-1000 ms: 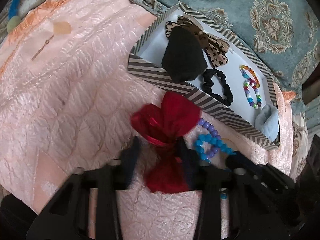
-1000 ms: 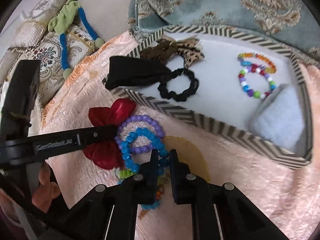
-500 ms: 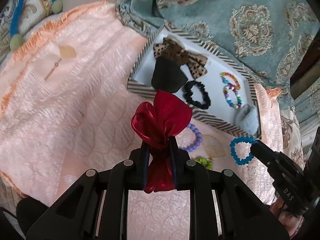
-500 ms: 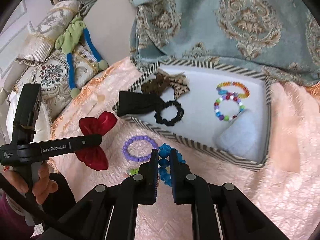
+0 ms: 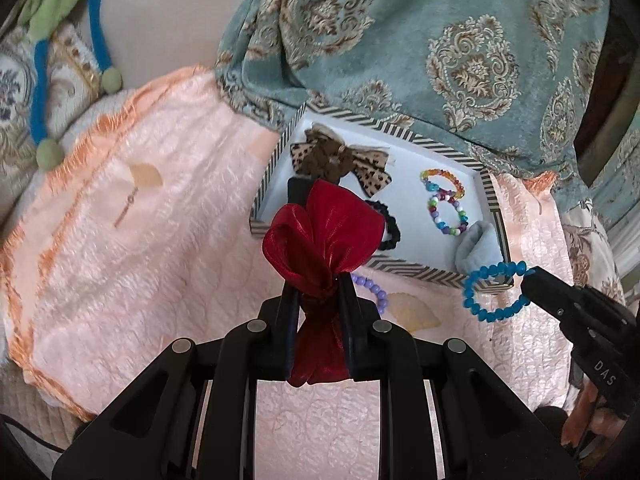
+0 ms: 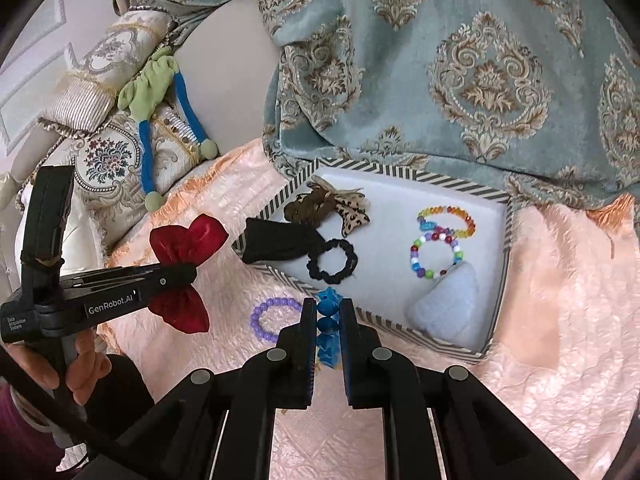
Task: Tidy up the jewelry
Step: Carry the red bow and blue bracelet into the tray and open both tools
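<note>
My left gripper (image 5: 318, 292) is shut on the knot of a red satin bow (image 5: 324, 232), held up above the pink quilt. From the right wrist view the same bow (image 6: 188, 236) sticks out of that gripper (image 6: 188, 274) at the left. My right gripper (image 6: 327, 308) is shut on a blue bead bracelet (image 6: 328, 324), which dangles as a ring (image 5: 494, 292) off its tip (image 5: 532, 276). Both hang just in front of the striped tray (image 6: 404, 178). A purple bead bracelet (image 6: 272, 314) lies on the quilt below.
The tray's white floor holds a leopard bow (image 6: 344, 208), a black pouch (image 6: 276, 246), a black scrunchie (image 6: 332, 260), two multicolour bead bracelets (image 6: 436, 256) and a pale blue cloth (image 6: 448, 304). A teal patterned blanket (image 6: 460, 80) lies behind. Cushions (image 6: 104, 152) sit at the left.
The left jaws closed on the red bow and lifted it off the quilt. The right gripper rose with the blue bracelet, leaving the purple one behind.
</note>
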The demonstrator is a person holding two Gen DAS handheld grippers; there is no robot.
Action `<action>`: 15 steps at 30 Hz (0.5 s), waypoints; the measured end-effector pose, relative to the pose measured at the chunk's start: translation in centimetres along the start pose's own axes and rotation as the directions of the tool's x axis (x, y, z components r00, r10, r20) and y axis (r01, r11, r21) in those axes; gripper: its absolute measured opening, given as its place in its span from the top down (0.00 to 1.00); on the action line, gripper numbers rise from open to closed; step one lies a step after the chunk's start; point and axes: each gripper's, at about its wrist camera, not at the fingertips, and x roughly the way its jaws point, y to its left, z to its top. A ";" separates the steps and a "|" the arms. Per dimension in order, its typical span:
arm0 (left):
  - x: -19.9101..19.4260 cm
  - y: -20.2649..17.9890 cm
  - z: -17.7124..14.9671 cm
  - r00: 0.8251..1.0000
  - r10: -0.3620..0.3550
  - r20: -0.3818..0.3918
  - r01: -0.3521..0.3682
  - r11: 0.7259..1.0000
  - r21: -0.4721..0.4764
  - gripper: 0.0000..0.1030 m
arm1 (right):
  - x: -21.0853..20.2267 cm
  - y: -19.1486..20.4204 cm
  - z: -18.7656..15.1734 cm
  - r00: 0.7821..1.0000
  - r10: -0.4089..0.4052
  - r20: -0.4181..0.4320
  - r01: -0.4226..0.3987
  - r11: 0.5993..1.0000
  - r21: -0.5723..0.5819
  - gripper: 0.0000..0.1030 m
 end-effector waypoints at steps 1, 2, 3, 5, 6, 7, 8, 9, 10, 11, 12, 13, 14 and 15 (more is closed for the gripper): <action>-0.1 -0.2 0.2 1.000 0.004 0.006 -0.004 1.000 0.005 0.83 | -0.1 0.0 0.1 1.000 -0.002 0.001 0.002 1.000 -0.003 0.90; -0.1 -0.4 0.3 1.000 0.005 0.008 -0.005 1.000 0.007 0.83 | -0.2 -0.1 0.2 1.000 -0.005 0.002 0.005 1.000 -0.006 0.90; -0.1 -0.5 0.5 1.000 0.004 0.010 -0.004 1.000 0.011 0.83 | -0.3 -0.1 0.3 1.000 -0.006 0.003 0.006 1.000 -0.008 0.90; -0.1 -0.8 0.7 1.000 0.005 0.012 -0.005 1.000 0.016 0.83 | -0.4 -0.3 0.5 1.000 -0.011 0.005 0.011 1.000 -0.009 0.90; -0.1 -1.0 0.8 1.000 0.004 0.013 -0.004 1.000 0.019 0.83 | -0.4 -0.4 0.6 1.000 -0.012 0.006 0.012 1.000 -0.009 0.90; 0.0 -1.2 0.9 1.000 0.003 0.012 -0.003 1.000 0.023 0.83 | -0.4 -0.5 0.7 1.000 -0.014 0.008 0.014 1.000 -0.008 0.90; 0.1 -1.4 1.0 1.000 0.002 0.011 -0.002 1.000 0.025 0.83 | -0.5 -0.6 0.8 1.000 -0.015 0.008 0.015 1.000 -0.008 0.90; 0.2 -1.6 1.1 1.000 0.000 0.010 -0.001 1.000 0.028 0.83 | -0.4 -0.8 0.8 1.000 -0.017 0.008 0.017 1.000 -0.008 0.90; 0.3 -1.7 1.2 1.000 0.000 0.010 -0.001 1.000 0.029 0.83 | -0.4 -1.0 0.9 1.000 -0.018 0.009 0.018 1.000 -0.006 0.90; 0.4 -1.9 1.3 1.000 0.000 0.009 0.000 1.000 0.031 0.83 | -0.4 -1.1 0.9 1.000 -0.018 0.009 0.018 1.000 -0.006 0.90; 0.5 -2.0 1.5 1.000 -0.002 0.009 0.001 0.999 0.032 0.83 | -0.4 -1.3 1.0 1.000 -0.019 0.009 0.019 1.000 -0.005 0.90; 0.6 -2.1 1.6 1.000 -0.002 0.009 0.001 0.999 0.032 0.83 | -0.3 -1.4 1.1 1.000 -0.020 0.009 0.020 1.000 -0.003 0.90; 0.7 -2.3 1.7 1.000 -0.002 0.010 0.001 0.999 0.032 0.83 | -0.3 -1.5 1.2 1.000 -0.020 0.008 0.020 1.000 -0.001 0.90; 0.8 -2.4 1.8 1.000 -0.002 0.011 0.002 1.000 0.031 0.83 | -0.2 -1.7 1.3 1.000 -0.020 0.009 0.020 1.000 0.002 0.90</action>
